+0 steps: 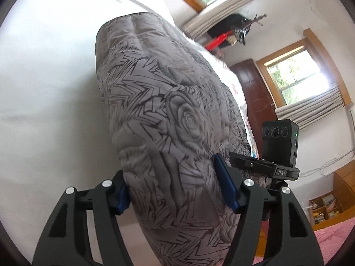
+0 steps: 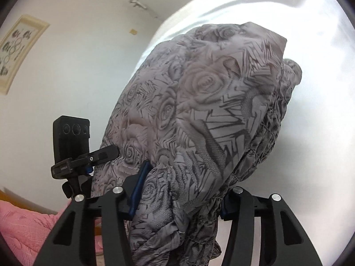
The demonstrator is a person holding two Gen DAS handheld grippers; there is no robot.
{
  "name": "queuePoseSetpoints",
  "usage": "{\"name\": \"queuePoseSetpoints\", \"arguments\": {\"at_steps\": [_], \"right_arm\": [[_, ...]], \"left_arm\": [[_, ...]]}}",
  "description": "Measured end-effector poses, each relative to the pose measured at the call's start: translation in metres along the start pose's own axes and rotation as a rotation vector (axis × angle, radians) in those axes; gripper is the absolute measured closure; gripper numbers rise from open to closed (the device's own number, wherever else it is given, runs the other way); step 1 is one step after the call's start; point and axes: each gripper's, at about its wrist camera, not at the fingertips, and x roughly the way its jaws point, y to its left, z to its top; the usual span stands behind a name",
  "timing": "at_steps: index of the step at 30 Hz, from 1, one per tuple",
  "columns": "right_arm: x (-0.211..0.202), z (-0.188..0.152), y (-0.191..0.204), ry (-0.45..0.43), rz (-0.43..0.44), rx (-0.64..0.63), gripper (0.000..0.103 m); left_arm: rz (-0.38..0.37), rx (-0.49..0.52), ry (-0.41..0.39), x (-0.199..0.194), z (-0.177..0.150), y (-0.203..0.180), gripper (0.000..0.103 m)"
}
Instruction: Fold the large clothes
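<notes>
A large grey padded garment [image 1: 168,115] with a black rose and zigzag print lies folded on a white surface [image 1: 44,71]. My left gripper [image 1: 175,188] is closed around a thick bundle of it, the blue-padded fingers [image 1: 224,184] pressing each side. In the right wrist view my right gripper [image 2: 179,190] also grips a thick bunch of the same garment [image 2: 199,102], with its gathered elastic hem hanging down by the right finger.
A white sheet [image 2: 310,115] covers the work surface. Windows with wooden frames [image 1: 299,75], a dark wooden door [image 1: 253,88] and a shelf [image 1: 326,206] stand to the right. A pink bedspread [image 2: 24,228] lies at the lower left in the right wrist view.
</notes>
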Motion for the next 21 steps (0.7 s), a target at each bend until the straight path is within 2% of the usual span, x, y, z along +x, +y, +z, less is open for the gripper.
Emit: {"name": "queuePoseSetpoints", "arguments": {"at_steps": [5,12,16,18,21], "right_arm": [[0.031,0.039,0.027,0.009,-0.002,-0.106,0.051],[0.081,0.066,0.035,0.057,0.002,-0.190,0.051],[0.106,0.063,0.017,0.111,-0.001,-0.177,0.051],[0.124,0.081,0.013,0.121,-0.008,-0.162,0.051],[0.137,0.089,-0.001,0.130,0.008,-0.119,0.049]], "left_arm": [[0.035,-0.006,-0.085,-0.026,0.016,0.014,0.038],[0.103,-0.061,-0.173,-0.053,0.037,0.057,0.038],[0.137,-0.101,-0.169,-0.051,0.038,0.078,0.038],[0.156,-0.103,-0.155,-0.044,0.038,0.086,0.036],[0.166,-0.103,-0.144,-0.031,0.041,0.087,0.033]]}}
